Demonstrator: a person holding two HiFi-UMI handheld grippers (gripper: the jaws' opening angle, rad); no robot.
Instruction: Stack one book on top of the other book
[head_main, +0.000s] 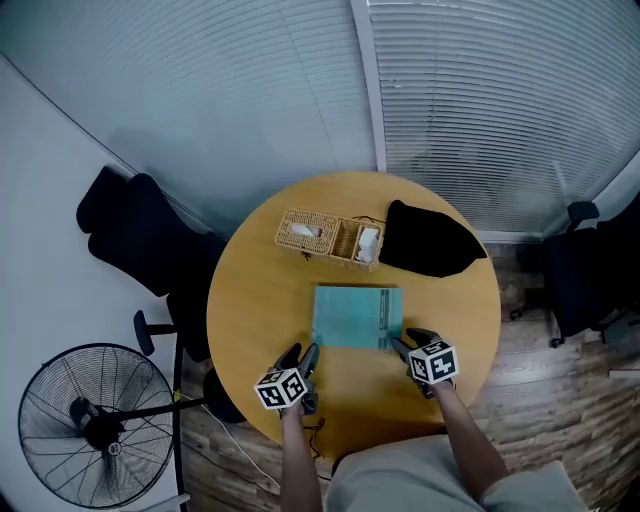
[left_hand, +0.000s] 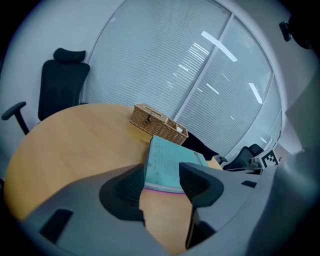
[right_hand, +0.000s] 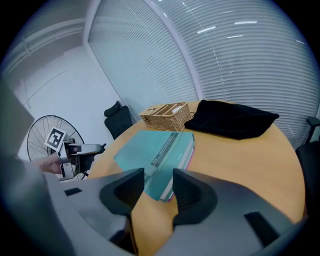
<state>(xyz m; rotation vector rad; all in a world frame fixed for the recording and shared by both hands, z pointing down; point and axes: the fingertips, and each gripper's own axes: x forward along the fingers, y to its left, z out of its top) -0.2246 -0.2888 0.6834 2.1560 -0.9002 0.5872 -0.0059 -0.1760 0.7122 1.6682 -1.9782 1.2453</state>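
Note:
A teal book (head_main: 357, 317) lies flat at the middle of the round wooden table (head_main: 250, 300). It rests on a second book whose pink edge (left_hand: 162, 189) shows under it, also in the right gripper view (right_hand: 188, 159). My left gripper (head_main: 302, 356) hangs just off the stack's near left corner, its jaws open with nothing between them (left_hand: 162, 175). My right gripper (head_main: 405, 343) is at the near right corner, jaws apart and empty (right_hand: 158, 176), with the teal cover (right_hand: 155, 150) just beyond them.
A wicker basket (head_main: 330, 237) and a black cloth (head_main: 430, 240) sit at the table's far side. A standing fan (head_main: 90, 425) and a black chair (head_main: 140, 230) are to the left, another chair (head_main: 585, 270) to the right. Blinds cover the windows behind.

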